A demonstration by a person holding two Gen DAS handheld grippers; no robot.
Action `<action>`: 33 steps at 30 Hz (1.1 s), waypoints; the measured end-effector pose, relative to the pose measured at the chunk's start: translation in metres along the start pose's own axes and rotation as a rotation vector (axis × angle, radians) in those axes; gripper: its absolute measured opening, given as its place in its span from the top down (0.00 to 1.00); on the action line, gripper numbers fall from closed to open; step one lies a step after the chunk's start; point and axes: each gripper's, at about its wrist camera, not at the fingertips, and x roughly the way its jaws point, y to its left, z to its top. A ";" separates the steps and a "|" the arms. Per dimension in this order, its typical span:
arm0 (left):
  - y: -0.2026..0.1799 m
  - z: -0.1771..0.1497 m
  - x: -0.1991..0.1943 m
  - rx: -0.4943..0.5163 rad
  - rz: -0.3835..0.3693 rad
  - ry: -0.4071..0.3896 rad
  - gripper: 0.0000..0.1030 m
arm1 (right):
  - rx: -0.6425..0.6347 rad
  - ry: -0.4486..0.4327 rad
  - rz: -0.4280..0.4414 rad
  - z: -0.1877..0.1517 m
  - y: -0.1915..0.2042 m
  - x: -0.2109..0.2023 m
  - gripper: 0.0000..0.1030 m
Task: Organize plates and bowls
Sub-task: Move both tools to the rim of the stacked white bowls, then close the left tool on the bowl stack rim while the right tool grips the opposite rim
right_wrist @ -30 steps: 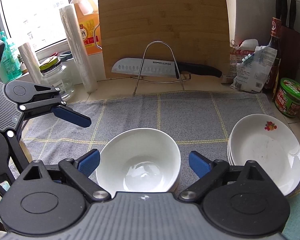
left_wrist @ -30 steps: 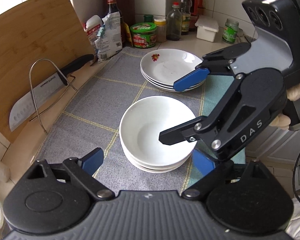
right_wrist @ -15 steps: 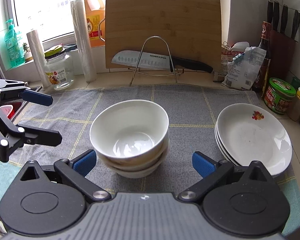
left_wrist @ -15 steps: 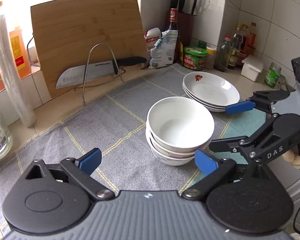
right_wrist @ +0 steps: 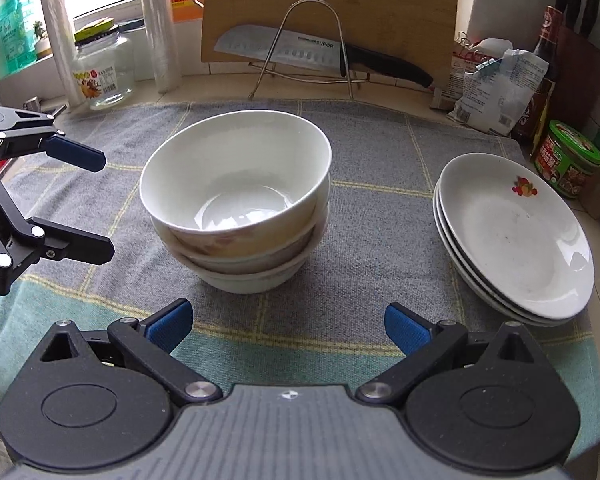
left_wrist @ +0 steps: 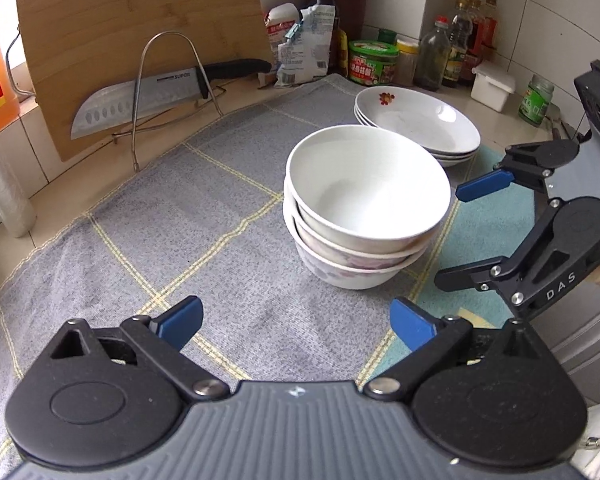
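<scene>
The left gripper [left_wrist: 296, 322] and right gripper [right_wrist: 286, 326] both stand released, nothing between their blue pads; a second ago the jaws were narrower, and they have just been opening. Both have drawn back from the stack of 3 bowls [right_wrist: 238, 200], which then sat partly under the right gripper and now stands free on the grey towel [left_wrist: 204, 216]. The 3 stacked plates [right_wrist: 516, 232] rest unmoved just beside it.

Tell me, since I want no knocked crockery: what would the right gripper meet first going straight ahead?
Probably the stack of bowls, centred ahead of the open right gripper; depth is unclear, so the grey cloth may come first.
</scene>
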 end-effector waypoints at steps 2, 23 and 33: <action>-0.005 0.001 0.005 -0.010 0.014 0.009 0.04 | -0.036 0.003 0.020 0.003 -0.006 0.006 0.00; -0.025 0.009 0.059 0.032 0.017 0.150 0.05 | -0.486 0.010 0.371 0.042 -0.027 0.046 0.02; -0.022 0.016 0.070 0.178 -0.121 0.130 0.07 | -0.597 0.052 0.427 0.053 -0.021 0.048 0.13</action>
